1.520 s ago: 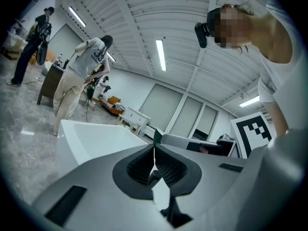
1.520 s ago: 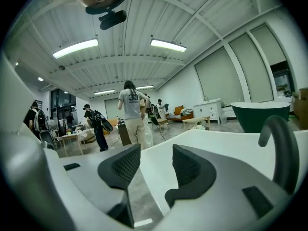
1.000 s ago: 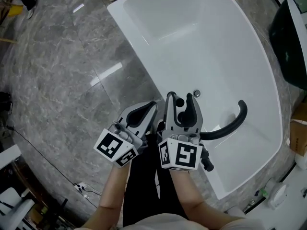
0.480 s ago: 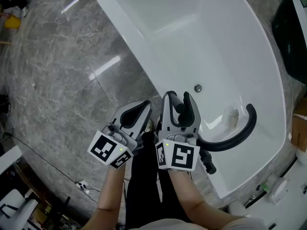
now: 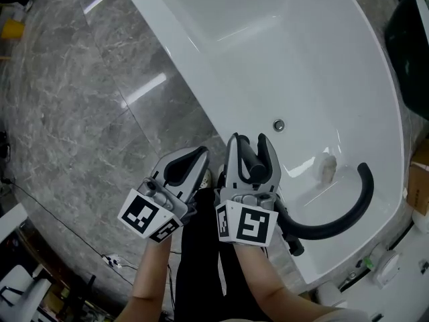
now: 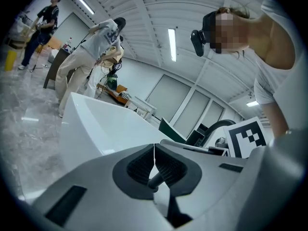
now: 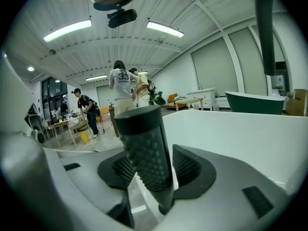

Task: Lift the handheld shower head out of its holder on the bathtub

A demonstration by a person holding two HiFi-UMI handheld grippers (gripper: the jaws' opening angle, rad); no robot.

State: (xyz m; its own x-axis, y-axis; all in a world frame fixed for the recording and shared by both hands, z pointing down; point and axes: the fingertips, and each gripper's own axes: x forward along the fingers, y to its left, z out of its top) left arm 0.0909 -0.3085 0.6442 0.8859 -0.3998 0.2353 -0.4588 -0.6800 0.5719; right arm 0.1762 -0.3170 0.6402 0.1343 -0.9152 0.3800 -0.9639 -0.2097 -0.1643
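Over the bathtub's (image 5: 201,86) near rim, the right claw (image 5: 251,146) is clamping the handheld shower head (image 7: 143,150) upright by its studded handle, likely for a straight lift. The left claw (image 6: 154,153) is idling pinched closed and empty, just outside that rim.

White bathtub (image 5: 268,59), black dimpled shower head (image 7: 144,150), grey marbled floor (image 5: 67,99)

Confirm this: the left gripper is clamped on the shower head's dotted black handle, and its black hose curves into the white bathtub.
Wrong gripper. The right gripper is clamped on the dotted black handle, as the right gripper view shows; the left gripper is shut on nothing. The black hose does curve into the white bathtub.
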